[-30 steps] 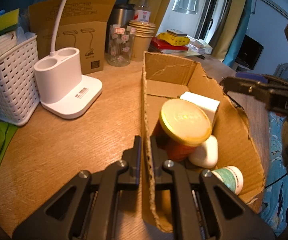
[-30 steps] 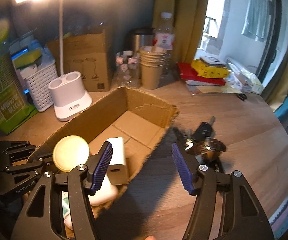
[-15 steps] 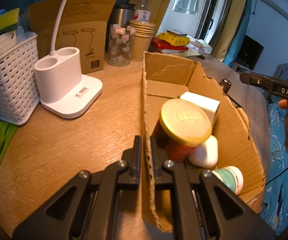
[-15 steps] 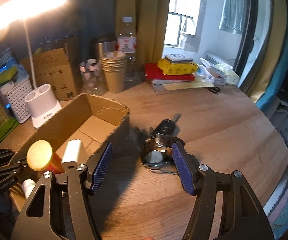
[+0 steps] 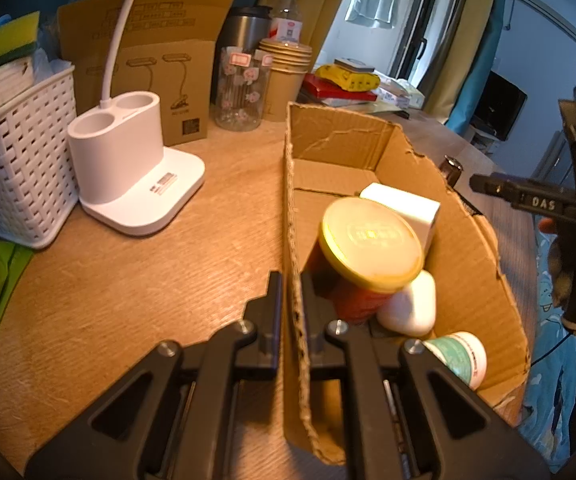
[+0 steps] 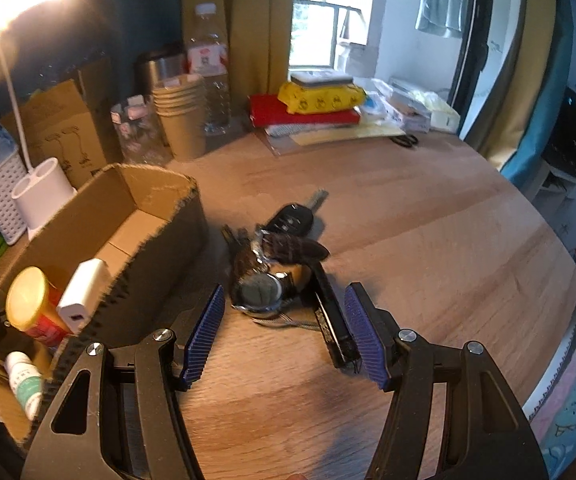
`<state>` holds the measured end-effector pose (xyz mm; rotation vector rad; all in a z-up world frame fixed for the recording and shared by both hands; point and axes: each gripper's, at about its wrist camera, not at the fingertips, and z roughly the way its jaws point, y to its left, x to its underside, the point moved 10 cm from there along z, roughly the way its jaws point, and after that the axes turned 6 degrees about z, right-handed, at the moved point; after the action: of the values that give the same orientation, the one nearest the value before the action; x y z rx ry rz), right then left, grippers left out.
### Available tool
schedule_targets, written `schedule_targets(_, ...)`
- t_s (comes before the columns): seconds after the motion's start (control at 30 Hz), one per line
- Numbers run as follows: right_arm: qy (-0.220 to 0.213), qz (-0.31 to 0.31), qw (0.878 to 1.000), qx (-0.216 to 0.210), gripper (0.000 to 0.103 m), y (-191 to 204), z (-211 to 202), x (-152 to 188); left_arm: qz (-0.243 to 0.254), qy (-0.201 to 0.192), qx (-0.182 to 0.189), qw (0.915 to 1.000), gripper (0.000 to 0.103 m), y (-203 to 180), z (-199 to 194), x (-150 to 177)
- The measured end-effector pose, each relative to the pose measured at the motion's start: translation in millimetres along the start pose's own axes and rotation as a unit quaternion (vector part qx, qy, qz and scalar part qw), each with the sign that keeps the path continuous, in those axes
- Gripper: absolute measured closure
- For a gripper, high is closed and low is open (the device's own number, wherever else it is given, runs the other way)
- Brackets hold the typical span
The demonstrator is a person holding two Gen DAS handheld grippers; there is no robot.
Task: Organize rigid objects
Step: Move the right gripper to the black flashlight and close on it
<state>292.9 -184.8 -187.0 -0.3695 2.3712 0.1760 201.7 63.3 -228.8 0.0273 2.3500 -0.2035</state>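
Observation:
My left gripper (image 5: 291,304) is shut on the left wall of an open cardboard box (image 5: 471,248). In the box lie a red jar with a gold lid (image 5: 367,240), a white charger block (image 5: 403,204), a white case (image 5: 411,308) and a small white bottle (image 5: 459,356). My right gripper (image 6: 284,328) is open just above the table, its blue pads on either side of a wristwatch (image 6: 262,290) and a black bar (image 6: 331,320). A car key (image 6: 293,216) lies just beyond them. The box (image 6: 148,240) stands to the left of this pile.
A white lamp base (image 5: 128,168), a white basket (image 5: 16,152), a brown carton (image 5: 156,76), a glass jar (image 5: 242,92), paper cups (image 5: 284,76), a bottle and a steel mug stand behind the box. Books and a yellow pack (image 6: 319,98) lie at the back.
My right gripper has moved right, away from the box, and come down and forward around the watch and key pile. My left gripper has kept its hold on the box wall.

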Motion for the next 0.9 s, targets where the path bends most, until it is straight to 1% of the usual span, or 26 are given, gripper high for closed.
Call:
schedule_targets(0.3, 0.022, 0.012, 1.000, 0.019, 0.037, -21.0, 23.0, 13.8, -0.001, 0.000, 0.000, 1.0000, 0.094, 0.6, 0.8, 0.2)
schedule_targets(0.67, 0.038, 0.012, 0.999, 0.023, 0.038, -34.2, 39.7, 21.2, -0.001, 0.001, 0.001, 1.0000, 0.094, 0.8, 1.9, 0.4)
schedule_targets(0.77, 0.041, 0.008, 0.999, 0.021, 0.042, -33.5, 42.3, 22.9, -0.001, 0.001, 0.001, 1.0000, 0.094, 0.8, 1.9, 0.4)
schedule_targets(0.83, 0.043, 0.006, 0.999, 0.022, 0.050, -33.0, 44.2, 24.8, -0.002, 0.001, 0.001, 1.0000, 0.094, 0.4, 1.6, 0.6)
schedule_targets(0.87, 0.044, 0.006, 0.999, 0.022, 0.052, -33.2, 45.1, 25.7, -0.001, 0.001, 0.001, 1.0000, 0.094, 0.9, 1.9, 0.3)
schedule_targets(0.9, 0.046, 0.006, 0.999, 0.022, 0.055, -33.4, 46.4, 26.7, -0.001, 0.001, 0.001, 1.0000, 0.094, 0.9, 1.9, 0.4)
